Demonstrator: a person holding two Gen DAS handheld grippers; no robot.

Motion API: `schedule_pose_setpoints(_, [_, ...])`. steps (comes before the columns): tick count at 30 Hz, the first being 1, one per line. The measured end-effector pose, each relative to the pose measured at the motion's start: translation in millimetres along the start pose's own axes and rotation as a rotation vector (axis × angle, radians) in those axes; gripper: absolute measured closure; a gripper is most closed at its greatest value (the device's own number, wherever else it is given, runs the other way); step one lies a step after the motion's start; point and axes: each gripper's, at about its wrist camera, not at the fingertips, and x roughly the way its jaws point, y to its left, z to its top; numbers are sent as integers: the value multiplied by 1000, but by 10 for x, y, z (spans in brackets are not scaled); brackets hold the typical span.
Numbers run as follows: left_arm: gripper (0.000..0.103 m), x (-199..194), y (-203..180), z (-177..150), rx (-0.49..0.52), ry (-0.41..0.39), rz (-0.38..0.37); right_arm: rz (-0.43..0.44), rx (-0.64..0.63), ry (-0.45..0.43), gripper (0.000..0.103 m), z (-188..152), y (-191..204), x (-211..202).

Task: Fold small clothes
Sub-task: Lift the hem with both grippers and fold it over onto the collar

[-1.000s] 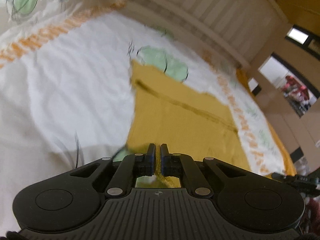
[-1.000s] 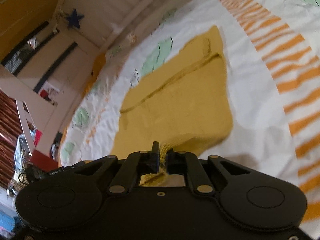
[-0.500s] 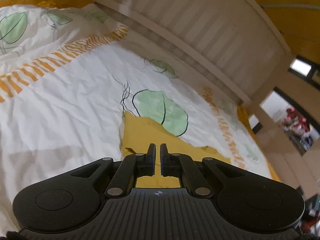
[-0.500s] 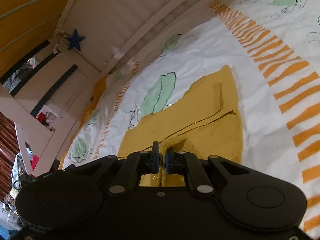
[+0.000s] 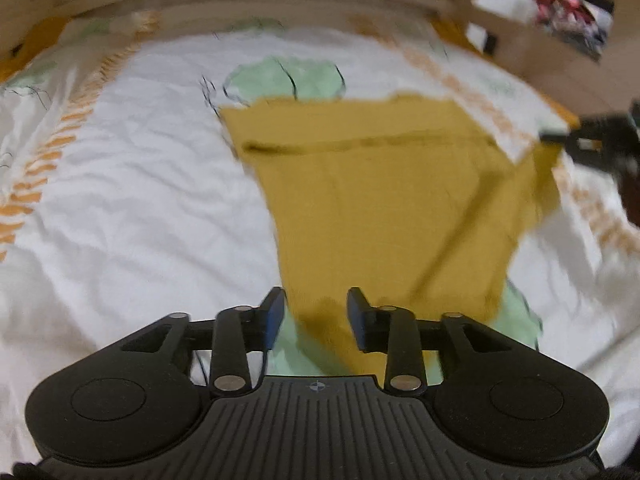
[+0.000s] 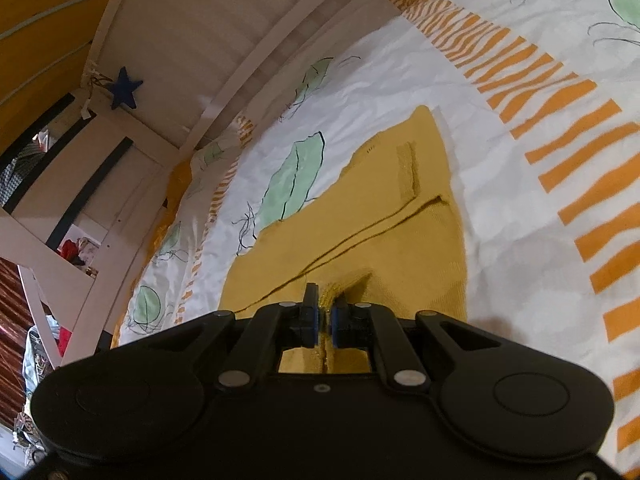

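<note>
**A:** What does the left wrist view show?

**B:** The left gripper point(image 5: 316, 316) tilts down over a bedsheet point(image 5: 132, 208), white with green leaves and orange stripes. Its jaws are opening: the two fingers stand apart, and the near corner of a mustard-yellow garment point(image 5: 384, 208) lies in the gap between them, with neither pad pressing on it. The picture is blurred.

**A:** Where is the rest of the garment from there?

**B:** It spreads ahead of the fingers and off to their right, flat on the sheet, with a dark seam running across it farther out. At the far right its edge lifts off the sheet toward a dark shape that I take for the right gripper point(image 5: 600, 140), though blur hides how it is held.

**A:** And the right wrist view?

**B:** There the right gripper point(image 6: 325, 314) has its fingers pinched together on a bunched fold of the garment point(image 6: 392, 240). The cloth rises to the pads in a small ridge, then lies ahead and to both sides of them, a fold line crossing it diagonally.

**A:** Anything beyond?

**B:** A white slatted bed frame point(image 6: 224, 52) past the sheet's point(image 6: 500, 184) far edge, and a dark blue star point(image 6: 124, 92) hanging up left.
</note>
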Motion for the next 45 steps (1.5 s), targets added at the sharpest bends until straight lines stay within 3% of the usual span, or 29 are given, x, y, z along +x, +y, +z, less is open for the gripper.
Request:
schedule_pose_setpoints(7, [46, 60, 184, -264, -247, 101, -147, -7, 6, 13, 89, -94, 10, 3])
schedule_pose_setpoints(11, [41, 108, 133, -220, -282, 76, -144, -16, 1, 19, 89, -117, 8, 2])
schedule_pose_setpoints(16, [42, 287, 91, -187, -327, 107, -208, -22, 7, 17, 89, -135, -11, -16])
schedule_pose_setpoints(19, [45, 336, 82, -190, -337, 116, -203, -22, 2, 20, 89, -140, -17, -20])
schedule_pose_setpoints(20, [56, 330, 76, -195, -339, 112, -201, -23, -1, 21, 89, -145, -18, -21])
schedule_pose_setpoints(21, [74, 327, 73, -193, -340, 104, -201, -24, -3, 22, 89, -148, -23, -19])
schedule_pose_setpoints(23, [100, 307, 64, -194, -340, 77, -187, -21, -3, 22, 89, -154, -37, -12])
schedule_pose_setpoints(28, [100, 248, 147, -123, -439, -28, -241, -14, -2, 0, 89, -175, -32, -36])
schedule_pose_setpoints(33, [100, 178, 384, 161, -568, -161, -275, 6, -23, -48, 89, -60, 56, -113])
schedule_pose_setpoints(40, [100, 252, 587, 823, -606, -337, -260, 22, -39, -117, 89, 262, 107, -31])
schedule_pose_setpoints(45, [100, 508, 726, 1193, -636, -377, -248, 22, 9, -157, 89, 528, -26, 190])
